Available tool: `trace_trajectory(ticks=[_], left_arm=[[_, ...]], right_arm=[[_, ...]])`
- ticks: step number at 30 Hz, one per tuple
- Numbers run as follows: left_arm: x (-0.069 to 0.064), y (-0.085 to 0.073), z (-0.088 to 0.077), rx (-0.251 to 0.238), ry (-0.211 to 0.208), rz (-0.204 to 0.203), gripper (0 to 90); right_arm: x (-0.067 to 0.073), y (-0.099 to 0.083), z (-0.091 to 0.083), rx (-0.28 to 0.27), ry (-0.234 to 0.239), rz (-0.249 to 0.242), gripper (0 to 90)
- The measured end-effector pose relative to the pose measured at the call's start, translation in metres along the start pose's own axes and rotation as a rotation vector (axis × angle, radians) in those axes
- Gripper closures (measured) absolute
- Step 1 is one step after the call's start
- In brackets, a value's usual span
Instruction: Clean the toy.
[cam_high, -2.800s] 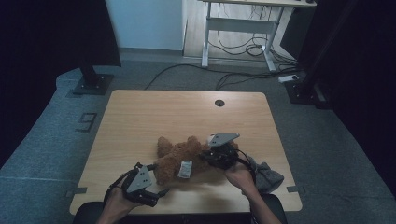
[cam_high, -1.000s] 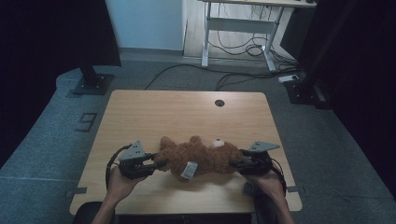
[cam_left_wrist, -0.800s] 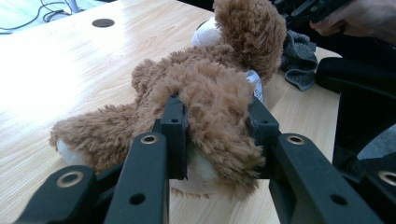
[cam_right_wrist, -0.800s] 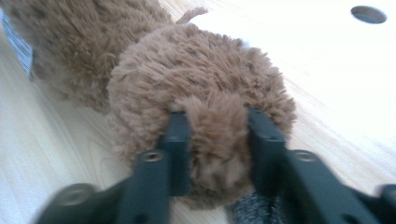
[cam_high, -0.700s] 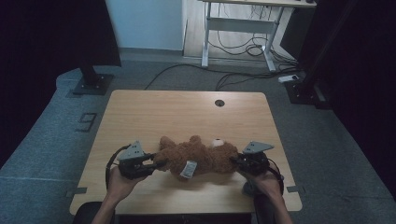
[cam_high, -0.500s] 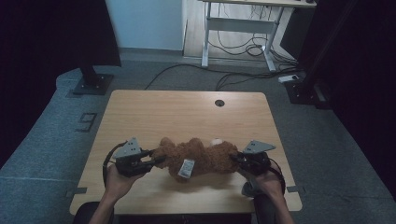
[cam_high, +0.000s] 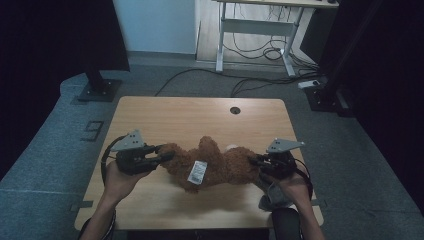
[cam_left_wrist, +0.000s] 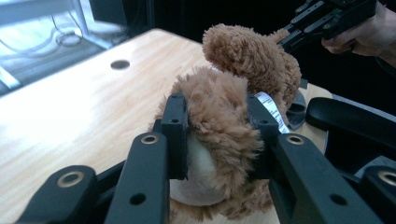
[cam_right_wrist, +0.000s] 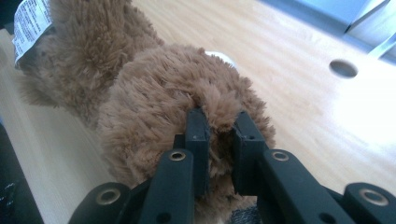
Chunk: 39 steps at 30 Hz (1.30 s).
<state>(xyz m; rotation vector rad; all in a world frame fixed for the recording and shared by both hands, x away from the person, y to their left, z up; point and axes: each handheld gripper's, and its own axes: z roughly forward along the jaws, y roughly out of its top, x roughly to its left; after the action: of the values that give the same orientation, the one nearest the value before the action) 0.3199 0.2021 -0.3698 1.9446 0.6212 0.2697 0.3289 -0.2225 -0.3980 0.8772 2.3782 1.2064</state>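
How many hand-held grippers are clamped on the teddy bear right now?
2. The left hand-held gripper pinches the teddy bear at its left end; the right hand-held gripper pinches its right end, over the wooden table.

Teddy bear (cam_high: 215, 164) shaggy brown plush, paper tag (cam_high: 197, 172); table (cam_high: 185, 117) smooth matt wood; fingers (cam_left_wrist: 176, 135) matt black plastic

The far half of the table (cam_high: 200, 112) is bare wood, broken only by a round cable hole (cam_high: 235, 110) right of centre near the far edge; passage there is unobstructed. The near middle is occupied by the plush bear (cam_high: 210, 165), stretched left to right between the left gripper (cam_high: 159, 156) and the right gripper (cam_high: 256, 161). A grey cloth (cam_high: 272, 197) lies at the near right corner.
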Motion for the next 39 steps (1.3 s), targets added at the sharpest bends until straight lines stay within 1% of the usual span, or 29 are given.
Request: trace_trajectory(ticks=[2, 5, 8, 12, 16, 17, 19, 20, 21, 23, 26, 30, 31, 33, 35, 37, 39], left_arm=[[0.006, -0.002, 0.008, 0.031, -0.002, -0.011, 66.2], [0.012, -0.006, 0.018, 0.04, -0.014, -0.038, 66.1], [0.016, -0.005, 0.025, 0.05, -0.016, -0.042, 65.7], [0.017, -0.003, 0.032, 0.057, -0.024, -0.044, 65.4], [0.015, -0.002, 0.035, 0.053, -0.025, -0.046, 65.4], [0.014, -0.002, 0.035, 0.051, -0.024, -0.05, 65.4], [0.013, 0.0, 0.035, 0.048, -0.022, -0.054, 65.5], [0.013, 0.001, 0.035, 0.049, -0.02, -0.056, 65.6], [0.012, 0.001, 0.035, 0.048, -0.019, -0.057, 65.6], [0.011, 0.003, 0.036, 0.048, -0.018, -0.058, 65.7], [0.01, 0.004, 0.037, 0.047, -0.012, -0.063, 65.8], [0.011, 0.004, 0.037, 0.045, -0.015, -0.069, 65.9], [0.011, 0.003, 0.037, 0.045, -0.016, -0.069, 65.9], [0.01, 0.004, 0.037, 0.045, -0.016, -0.068, 65.9], [0.009, 0.004, 0.037, 0.046, -0.018, -0.063, 65.9], [0.009, 0.005, 0.037, 0.047, -0.019, -0.058, 65.9], [0.008, 0.005, 0.036, 0.047, -0.02, -0.052, 66.0]], right_arm=[[-0.005, -0.003, 0.009, 0.031, 0.011, 0.015, 79.2], [-0.011, -0.008, 0.021, 0.069, 0.006, 0.036, 78.8], [-0.019, -0.014, 0.029, 0.094, 0.006, 0.061, 77.9], [-0.026, -0.02, 0.038, 0.118, -0.004, 0.071, 75.4], [-0.029, -0.027, 0.042, 0.126, -0.003, 0.088, 69.8], [-0.029, -0.028, 0.043, 0.124, -0.006, 0.088, 67.1], [-0.029, -0.028, 0.042, 0.12, -0.025, 0.086, 59.3], [-0.029, -0.027, 0.041, 0.118, -0.032, 0.082, 57.1], [-0.027, -0.026, 0.039, 0.108, -0.036, 0.078, 52.6], [-0.024, -0.022, 0.037, 0.091, -0.039, 0.064, 47.7], [-0.014, -0.014, 0.035, 0.071, -0.019, 0.028, 39.8], [0.008, -0.006, 0.043, 0.045, 0.064, -0.018, 32.9], [0.015, -0.004, 0.047, 0.045, 0.085, -0.039, 31.8], [0.025, 0.0, 0.054, 0.036, 0.113, -0.062, 31.0], [0.036, 0.005, 0.064, 0.022, 0.139, -0.083, 30.3], [0.043, 0.01, 0.074, 0.019, 0.146, -0.1, 30.7], [0.048, 0.013, 0.084, 0.021, 0.151, -0.108, 35.6]])
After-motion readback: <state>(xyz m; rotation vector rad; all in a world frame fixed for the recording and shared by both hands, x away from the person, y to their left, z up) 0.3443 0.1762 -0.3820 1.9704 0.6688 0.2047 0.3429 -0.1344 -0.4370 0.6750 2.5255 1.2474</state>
